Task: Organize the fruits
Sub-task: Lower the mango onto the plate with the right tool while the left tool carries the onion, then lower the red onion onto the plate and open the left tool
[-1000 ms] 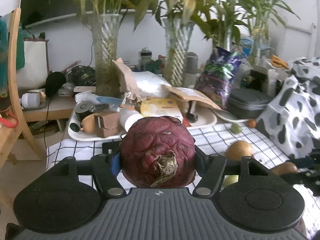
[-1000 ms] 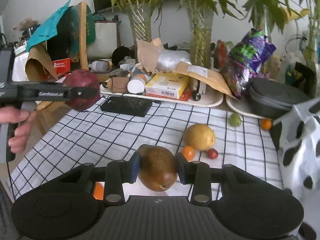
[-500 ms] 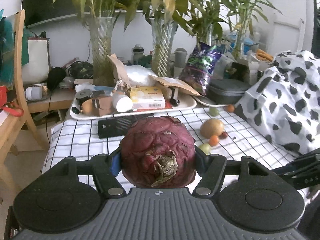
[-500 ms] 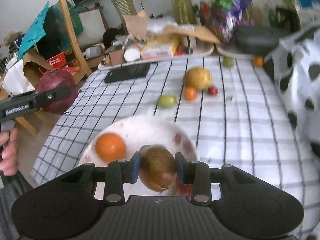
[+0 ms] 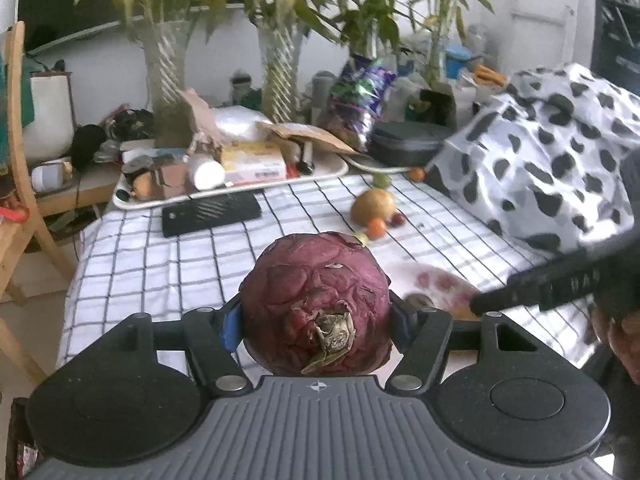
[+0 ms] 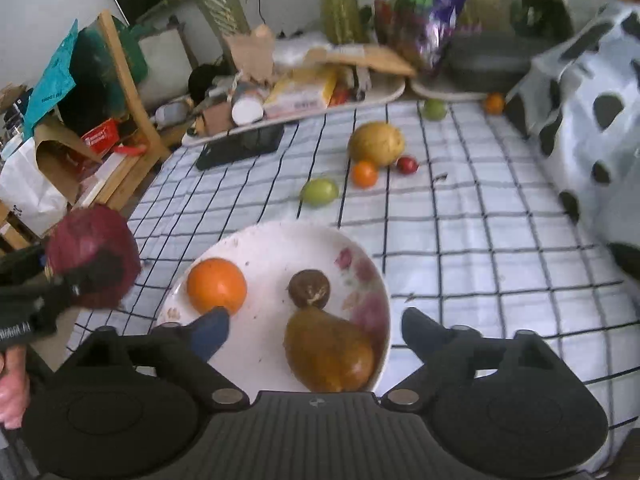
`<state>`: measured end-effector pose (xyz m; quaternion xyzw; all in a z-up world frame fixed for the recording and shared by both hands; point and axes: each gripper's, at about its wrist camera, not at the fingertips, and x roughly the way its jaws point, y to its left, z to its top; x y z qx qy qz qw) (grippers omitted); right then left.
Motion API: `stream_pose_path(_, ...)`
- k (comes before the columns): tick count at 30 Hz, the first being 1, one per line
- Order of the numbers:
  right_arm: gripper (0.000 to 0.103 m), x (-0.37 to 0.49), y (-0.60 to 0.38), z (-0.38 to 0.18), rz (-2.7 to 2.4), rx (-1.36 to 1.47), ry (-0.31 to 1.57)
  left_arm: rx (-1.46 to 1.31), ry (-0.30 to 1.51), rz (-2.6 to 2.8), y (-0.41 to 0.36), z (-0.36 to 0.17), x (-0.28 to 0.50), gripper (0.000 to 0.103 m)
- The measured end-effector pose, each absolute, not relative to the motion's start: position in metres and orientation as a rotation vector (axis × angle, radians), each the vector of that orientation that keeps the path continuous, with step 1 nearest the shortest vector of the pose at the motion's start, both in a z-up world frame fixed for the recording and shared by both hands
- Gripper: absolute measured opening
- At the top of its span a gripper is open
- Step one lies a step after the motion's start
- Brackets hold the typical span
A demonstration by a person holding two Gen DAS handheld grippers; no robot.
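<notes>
Left gripper (image 5: 316, 316): your fingers are clamped on the wrinkled dark-red round fruit (image 5: 316, 304), its dried stem end facing back at the camera. It is held above the near left edge of the black-and-white checked tablecloth (image 6: 460, 240).

Right gripper (image 6: 316, 332): your jaws stand wide apart, holding nothing, just above the near rim of the white floral plate (image 6: 360, 276).

On the plate:
- brown pear (image 6: 328, 354), lying at the near right; long axis runs near-right to far-left, narrow neck pointing far-left toward the plate's middle.
- small dark-brown round fruit (image 6: 309, 288), touching the pear's neck on the far side.
- orange round fruit (image 6: 216, 285), at the left, apart from the other two.

On the cloth, far of the plate:
- small green fruit (image 6: 319, 191).
- small orange fruit (image 6: 364, 173), just beside the large yellow-brown round fruit (image 6: 376, 143).
- small red fruit (image 6: 407, 164), right of it.
- a second green fruit (image 6: 434, 109) and a second small orange fruit (image 6: 494, 103), at the far edge.
</notes>
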<state>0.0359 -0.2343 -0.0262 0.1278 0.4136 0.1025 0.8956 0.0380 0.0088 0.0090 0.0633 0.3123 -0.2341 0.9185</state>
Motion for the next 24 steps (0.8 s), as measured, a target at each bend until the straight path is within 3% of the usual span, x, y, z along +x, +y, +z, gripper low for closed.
stream_pose_path(8,0.103,0.021,-0.233,-0.02,0.15,0.208,0.817,0.184,0.724,-0.563,-0.01,-0.007,0.022,0.066)
stream_pose_path(16,0.103,0.021,-0.227,-0.021,0.121,0.13,0.82,0.239,0.824,-0.612,-0.027,-0.027,0.024,0.067)
stream_pose_path(24,0.103,0.022,-0.222,-0.024,0.112,0.089,0.836,0.316,0.894,-0.602,-0.04,-0.043,0.03,0.077)
